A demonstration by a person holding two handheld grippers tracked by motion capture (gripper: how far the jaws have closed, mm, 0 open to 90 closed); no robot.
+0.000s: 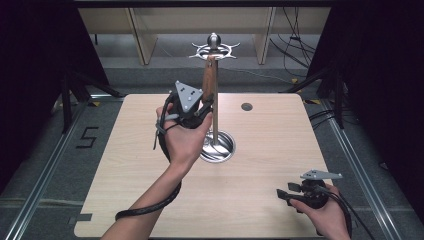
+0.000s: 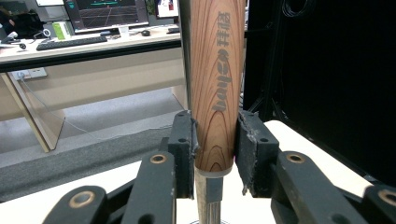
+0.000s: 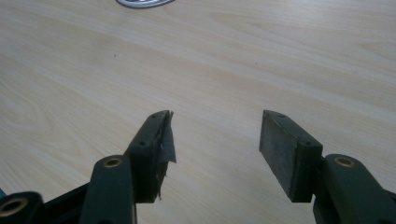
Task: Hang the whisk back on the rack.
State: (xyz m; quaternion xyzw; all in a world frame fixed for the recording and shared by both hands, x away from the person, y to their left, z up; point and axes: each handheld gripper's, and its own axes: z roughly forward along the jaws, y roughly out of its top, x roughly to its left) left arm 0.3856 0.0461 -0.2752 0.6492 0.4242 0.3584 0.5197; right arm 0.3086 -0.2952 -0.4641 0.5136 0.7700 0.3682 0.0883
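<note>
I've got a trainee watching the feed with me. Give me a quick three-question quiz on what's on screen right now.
1. True or false: the left gripper is closed around the wooden handle.
2. Multiple choice: the right gripper is A) gripping the metal pole, B) open and empty over the table, C) holding a cup.
3. Fill in: the metal pole rises from a round ____ base.

Key: 1 true. 2 B. 3 metal.
</note>
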